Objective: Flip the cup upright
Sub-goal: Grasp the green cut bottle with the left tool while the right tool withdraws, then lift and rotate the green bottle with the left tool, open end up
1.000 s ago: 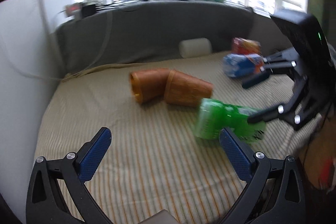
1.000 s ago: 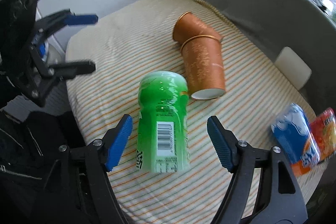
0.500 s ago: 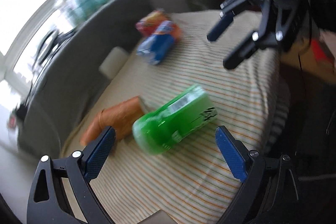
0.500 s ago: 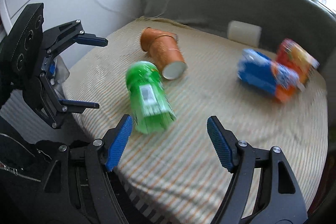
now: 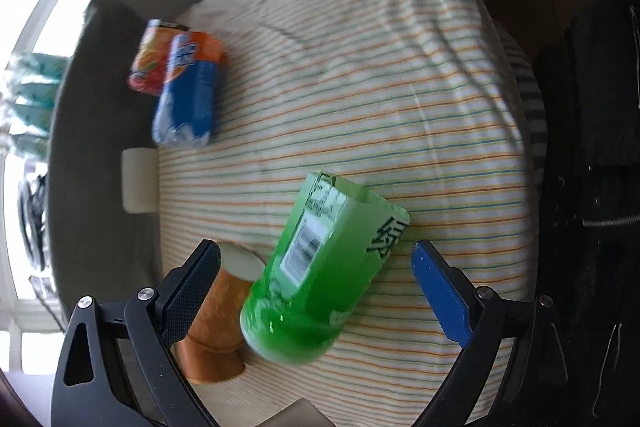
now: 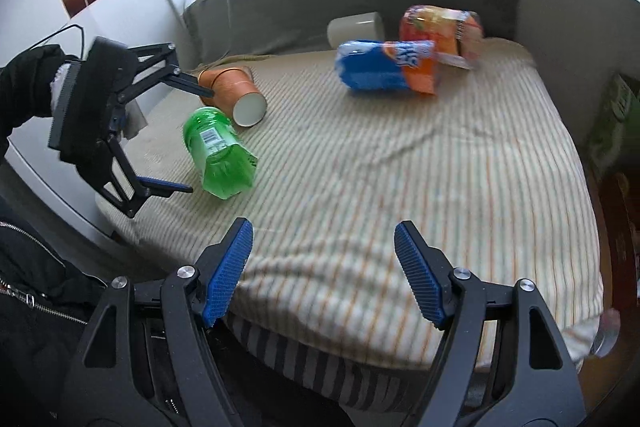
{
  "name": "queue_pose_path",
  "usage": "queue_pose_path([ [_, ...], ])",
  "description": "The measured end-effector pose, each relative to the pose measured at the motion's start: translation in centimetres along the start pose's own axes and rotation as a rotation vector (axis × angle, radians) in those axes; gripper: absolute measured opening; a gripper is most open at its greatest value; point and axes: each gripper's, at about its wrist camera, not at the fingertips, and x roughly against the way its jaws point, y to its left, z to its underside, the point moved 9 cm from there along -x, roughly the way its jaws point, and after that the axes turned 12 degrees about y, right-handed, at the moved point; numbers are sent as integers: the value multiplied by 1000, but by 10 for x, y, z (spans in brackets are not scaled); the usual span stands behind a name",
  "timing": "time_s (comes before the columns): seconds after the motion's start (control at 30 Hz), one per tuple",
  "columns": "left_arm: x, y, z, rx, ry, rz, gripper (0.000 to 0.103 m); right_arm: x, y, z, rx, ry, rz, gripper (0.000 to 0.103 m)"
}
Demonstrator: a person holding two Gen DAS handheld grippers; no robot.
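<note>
The striped table (image 6: 400,167) carries the green cup (image 6: 218,153) lying on its side beside an orange cup (image 6: 236,93). The left tool (image 6: 190,139), spread wide, brackets the green cup without touching; the right tool (image 6: 324,275) hangs released, well apart.

- Green cup (image 5: 320,275): glossy translucent plastic, printed label.
- Orange paper cups (image 6: 236,93): matt, white inside.
- Tablecloth (image 6: 400,163): striped woven cloth, wrinkled.
- Snack bags (image 6: 404,67): shiny film.
- Right gripper (image 6: 324,277): matt black plastic, textured blue pads (image 6: 228,277), metal screws.
</note>
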Motion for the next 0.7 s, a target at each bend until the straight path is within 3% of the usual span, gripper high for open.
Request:
queue_pose_path([
  [0.17, -17, -6, -5, -41, 29, 25, 95, 7, -7, 1, -33, -23, -10, 76],
  [0.3, -26, -5, -4, -25, 49, 67, 72, 6, -11, 0, -42, -23, -12, 76],
  [0.33, -28, -4, -4, -17, 52, 75, 71, 5, -13, -1, -43, -22, -9, 76],
  [0.7, -35, 25, 1, 179, 9, 173, 61, -2, -9, -9, -40, -20, -25, 76],
])
